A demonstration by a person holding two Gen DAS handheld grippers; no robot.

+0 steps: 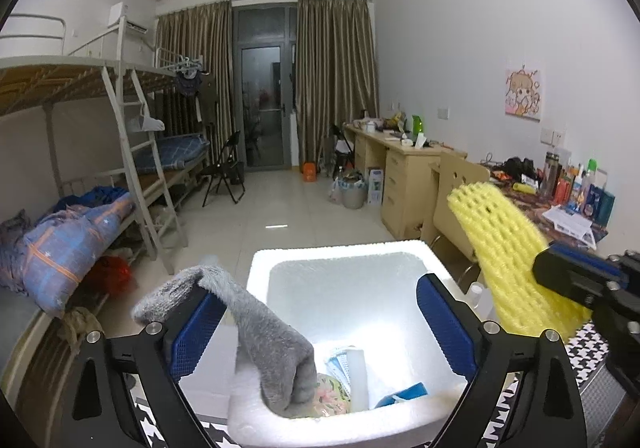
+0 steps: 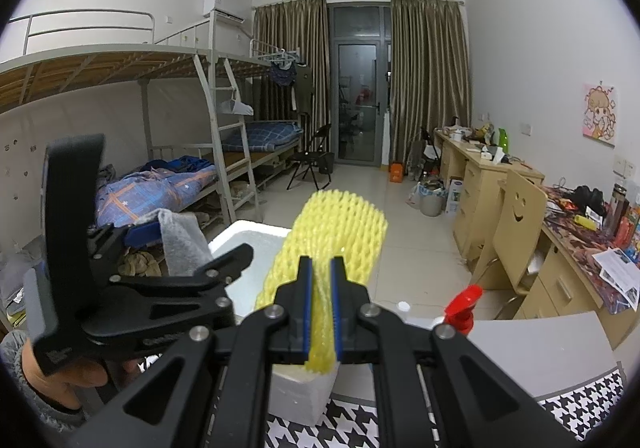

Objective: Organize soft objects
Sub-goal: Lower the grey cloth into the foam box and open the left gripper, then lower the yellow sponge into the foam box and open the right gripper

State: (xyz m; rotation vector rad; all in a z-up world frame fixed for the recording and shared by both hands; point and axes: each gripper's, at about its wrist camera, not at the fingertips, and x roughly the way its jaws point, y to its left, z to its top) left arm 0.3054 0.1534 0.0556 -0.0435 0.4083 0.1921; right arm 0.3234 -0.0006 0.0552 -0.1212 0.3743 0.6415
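Two soft things over your white foam box (image 1: 256,268)
Left gripper (image 1: 320,324) gapes, limp grey sock (image 1: 272,332) draped lower left; right gripper (image 2: 321,308) pinches light, squashy yellow foam net (image 2: 340,232) at its bottom end

place: dorm room | signs – bunk beds (image 1: 120,120), desks (image 1: 404,168) – curtains (image 1: 336,76)

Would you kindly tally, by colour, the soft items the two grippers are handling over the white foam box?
Grey: 1, the grey sock draped over a finger of the open left gripper
Yellow: 1, the yellow foam net pinched in the right gripper
Total: 2, both over the white foam box
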